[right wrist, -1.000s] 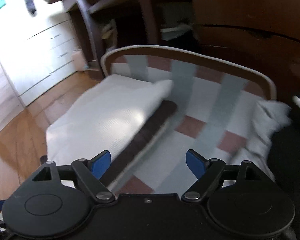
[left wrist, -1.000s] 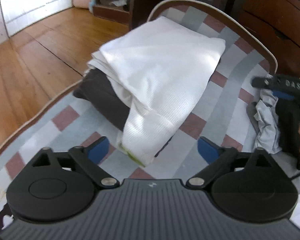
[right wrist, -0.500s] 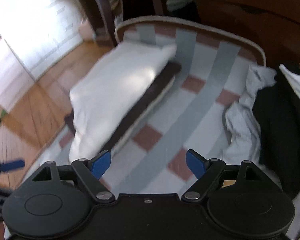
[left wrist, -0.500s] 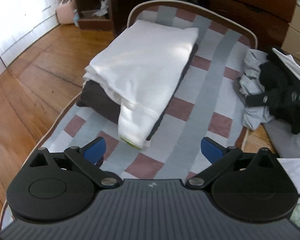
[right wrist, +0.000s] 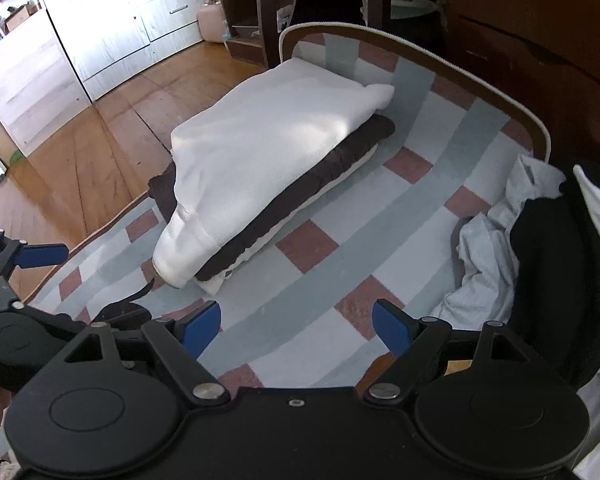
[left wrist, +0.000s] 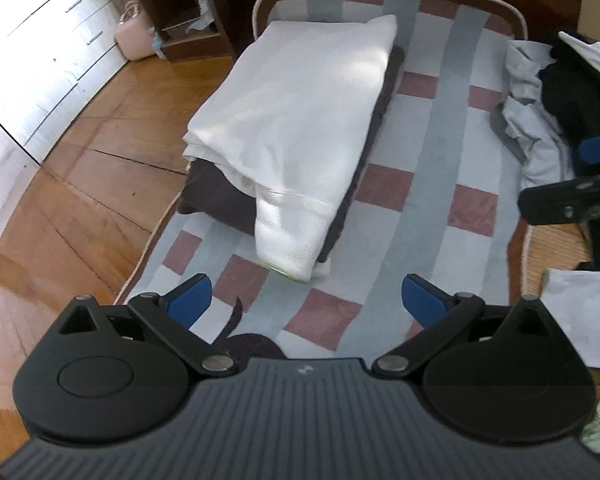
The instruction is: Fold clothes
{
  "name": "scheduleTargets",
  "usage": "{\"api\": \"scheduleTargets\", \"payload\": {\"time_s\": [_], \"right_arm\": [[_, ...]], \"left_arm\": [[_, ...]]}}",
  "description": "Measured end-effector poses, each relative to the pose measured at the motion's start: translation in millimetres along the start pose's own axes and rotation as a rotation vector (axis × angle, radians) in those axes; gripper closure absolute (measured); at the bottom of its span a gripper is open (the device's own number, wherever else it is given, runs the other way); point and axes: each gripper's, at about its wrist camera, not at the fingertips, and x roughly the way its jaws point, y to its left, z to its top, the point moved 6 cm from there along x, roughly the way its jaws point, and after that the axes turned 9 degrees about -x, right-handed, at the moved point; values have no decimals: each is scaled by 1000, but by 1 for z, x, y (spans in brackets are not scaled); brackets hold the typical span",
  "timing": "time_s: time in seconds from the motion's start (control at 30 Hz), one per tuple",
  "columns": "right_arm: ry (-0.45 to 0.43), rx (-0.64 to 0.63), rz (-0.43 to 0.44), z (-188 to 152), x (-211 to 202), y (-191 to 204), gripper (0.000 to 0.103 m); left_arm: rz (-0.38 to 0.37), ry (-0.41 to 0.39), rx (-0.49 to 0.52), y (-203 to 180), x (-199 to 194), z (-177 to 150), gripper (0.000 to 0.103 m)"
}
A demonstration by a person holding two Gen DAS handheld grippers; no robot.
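Note:
A folded white garment (left wrist: 300, 120) lies on top of a folded dark brown one (left wrist: 216, 196) on the checked mat (left wrist: 428, 152); the stack also shows in the right wrist view (right wrist: 268, 152). A heap of unfolded clothes, light grey (left wrist: 528, 136) and black (left wrist: 572, 92), lies at the mat's right edge, and shows in the right wrist view (right wrist: 496, 240). My left gripper (left wrist: 306, 300) is open and empty above the mat's near end. My right gripper (right wrist: 296, 326) is open and empty, over the mat near the heap.
Wooden floor (left wrist: 80, 184) lies left of the mat. White drawers (right wrist: 112, 28) and a pink bag (left wrist: 134, 40) stand at the back left, dark wooden furniture (right wrist: 532, 32) behind the mat. White cloth (left wrist: 580, 316) lies at the right near me.
Both grippers have pulled back and up from the folded stack, so more of the mat and the heap shows. The right gripper has moved toward the heap side. Both stay open.

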Motion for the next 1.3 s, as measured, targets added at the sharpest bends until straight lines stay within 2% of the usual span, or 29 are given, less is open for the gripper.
{"api": "scheduleTargets", "payload": {"time_s": [0.23,0.43,0.67,0.8,0.93,1.3], "right_arm": [[1,20,-31,4,2,-8,17],[12,20,21,5,0,-15,17],[-4,-1,-38,12,2,-22,16],[-8,-3,-19,13,4,-18,16],[-15,-10,-8,13,3,-12,17],[0,-18,-3,9,7,-5,17]], "left_arm": [[-28,17,-34,-7,7,5,0],[-78,-26,-24,-17,-6,11,0],[-75,-30,-25,-20,-4,15,0],[-81,-41,-32,-21,-4,15,0],[-54,-52,-30,-19,-4,15,0],[-73,-37,-66,-12,-4,13,0]]}}
